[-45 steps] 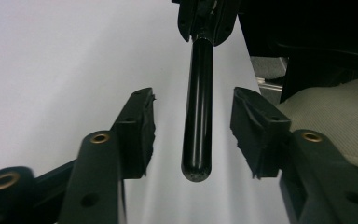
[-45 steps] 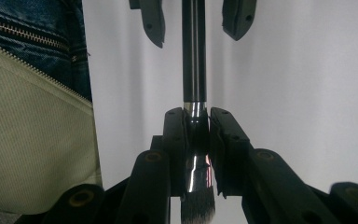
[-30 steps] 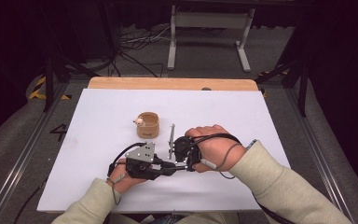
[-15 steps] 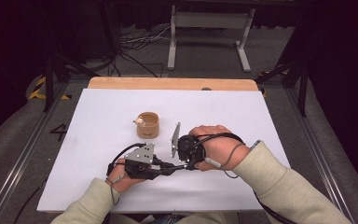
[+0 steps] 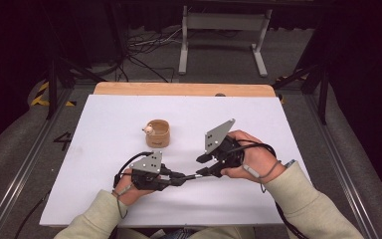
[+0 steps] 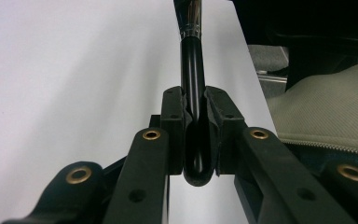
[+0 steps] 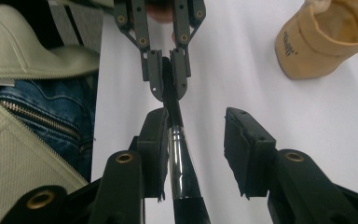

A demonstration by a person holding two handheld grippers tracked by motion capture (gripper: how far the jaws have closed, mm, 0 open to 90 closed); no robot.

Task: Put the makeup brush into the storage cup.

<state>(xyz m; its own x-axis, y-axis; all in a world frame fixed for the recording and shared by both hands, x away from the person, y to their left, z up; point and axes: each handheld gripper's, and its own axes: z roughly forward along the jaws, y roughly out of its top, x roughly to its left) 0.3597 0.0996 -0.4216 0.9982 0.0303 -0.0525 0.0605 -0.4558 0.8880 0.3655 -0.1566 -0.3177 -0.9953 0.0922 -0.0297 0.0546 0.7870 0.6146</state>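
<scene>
A black-handled brush (image 6: pixel 192 60) with a silver ferrule (image 7: pixel 177 144) lies level just above the white table. My left gripper (image 6: pixel 195 100) is shut on the rounded end of its handle; from above, this gripper (image 5: pixel 180 178) sits at the table's front middle. My right gripper (image 7: pixel 196 121) is open around the ferrule, which rests against one jaw while the other jaw stands well apart. In the high view my right gripper (image 5: pixel 204 166) faces the left one, with the brush (image 5: pixel 193 176) bridging them. A tan round cup (image 5: pixel 157 133) stands behind them, and the same cup (image 7: pixel 324 39) has something small and pale at its rim.
The white board (image 5: pixel 104 124) covers a wooden tabletop (image 5: pixel 179 89) whose far edge shows. A metal stand (image 5: pixel 224 22) and cables are on the floor beyond. A sleeve (image 7: pixel 23 51) and denim lap are close beside the table's front edge.
My right hand has swung out to the right and turned, so its grey plate now tilts up. The left gripper has stayed put with the brush.
</scene>
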